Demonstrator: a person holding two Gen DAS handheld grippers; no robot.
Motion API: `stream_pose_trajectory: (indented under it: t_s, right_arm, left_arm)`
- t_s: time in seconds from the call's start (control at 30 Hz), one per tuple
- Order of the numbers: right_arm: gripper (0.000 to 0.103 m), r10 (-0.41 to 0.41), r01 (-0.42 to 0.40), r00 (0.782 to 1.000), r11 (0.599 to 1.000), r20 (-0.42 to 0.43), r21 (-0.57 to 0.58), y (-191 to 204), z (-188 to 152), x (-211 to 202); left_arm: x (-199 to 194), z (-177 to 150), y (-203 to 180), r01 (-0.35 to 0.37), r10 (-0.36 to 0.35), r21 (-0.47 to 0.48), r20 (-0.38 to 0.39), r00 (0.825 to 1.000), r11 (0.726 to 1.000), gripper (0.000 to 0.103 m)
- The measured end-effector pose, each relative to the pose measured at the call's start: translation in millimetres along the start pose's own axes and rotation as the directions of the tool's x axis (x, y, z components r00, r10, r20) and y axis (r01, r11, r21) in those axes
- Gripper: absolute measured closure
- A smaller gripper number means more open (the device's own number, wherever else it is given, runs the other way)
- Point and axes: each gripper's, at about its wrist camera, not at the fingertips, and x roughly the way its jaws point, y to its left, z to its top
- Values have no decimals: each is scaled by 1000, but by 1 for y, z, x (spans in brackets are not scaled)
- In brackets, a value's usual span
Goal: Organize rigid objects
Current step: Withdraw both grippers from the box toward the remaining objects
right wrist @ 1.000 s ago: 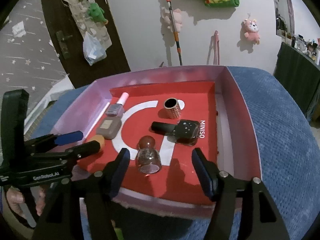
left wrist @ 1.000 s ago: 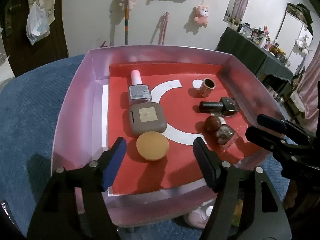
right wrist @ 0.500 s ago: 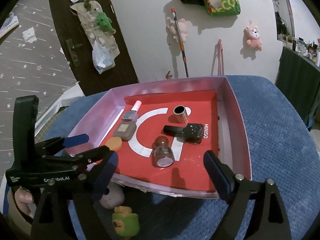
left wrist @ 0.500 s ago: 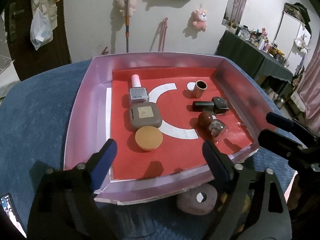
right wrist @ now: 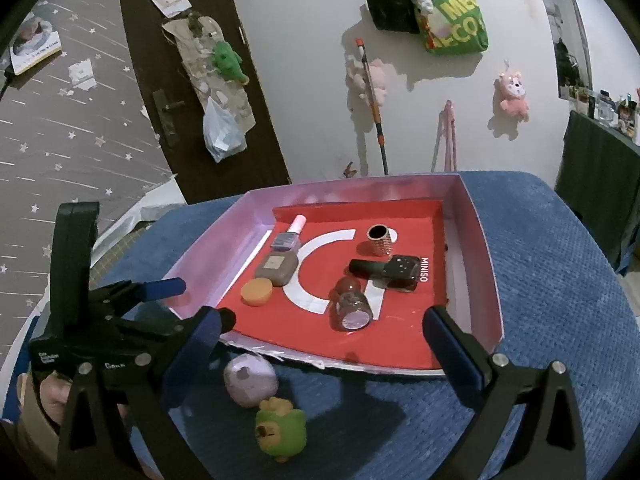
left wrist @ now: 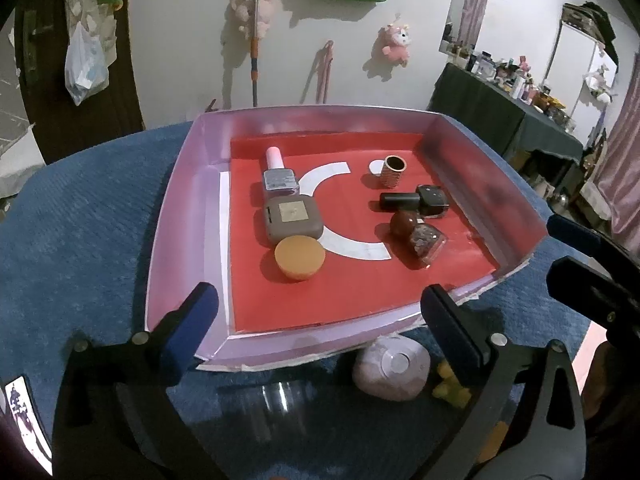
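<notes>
Cosmetics sit in the box (left wrist: 188, 216) ahead of the left gripper (left wrist: 316, 320), whose fingers are spread wide and hold nothing. Between the fingertips and further out lie a pink-capped bottle (left wrist: 278, 172), a brown case (left wrist: 292, 218) and an orange puff (left wrist: 299, 258), touching in 1 row. Toward the right finger stand a small cup (left wrist: 393, 170), a black bottle (left wrist: 416, 200) and a round-capped bottle (left wrist: 418, 236) on its side. Just behind the right fingertip, outside the box, rest a pale purple lump (left wrist: 394, 368) and part of a yellow-green toy (left wrist: 450, 386)

From the right wrist, the right gripper (right wrist: 320, 332) is also spread and empty, with the box's near edge between its fingers. The purple lump (right wrist: 250, 378) and green toy (right wrist: 280, 432) lie on the blue cloth (right wrist: 560, 280) just inside the left finger, nearer than the box

I judge the job mostly done: 6 items are in, 2 are left outside. Whether those 2 belong in the box I cannot tell
</notes>
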Motion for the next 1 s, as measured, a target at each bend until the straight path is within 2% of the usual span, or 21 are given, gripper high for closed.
stream_pose_trajectory:
  t_s: [0.4,1.0]
  right_arm:
    - [0,6,-5,999,1000,41,-27,10,-18,-20]
    - [0,11,-10,999,1000,44,-25,15,-45,-35]
  left_arm:
    - [-18,-14,-4,19,-19,2,49,999,1000,0]
    - [-25,-42,-7,31,-31,-7,9,999,999,0]
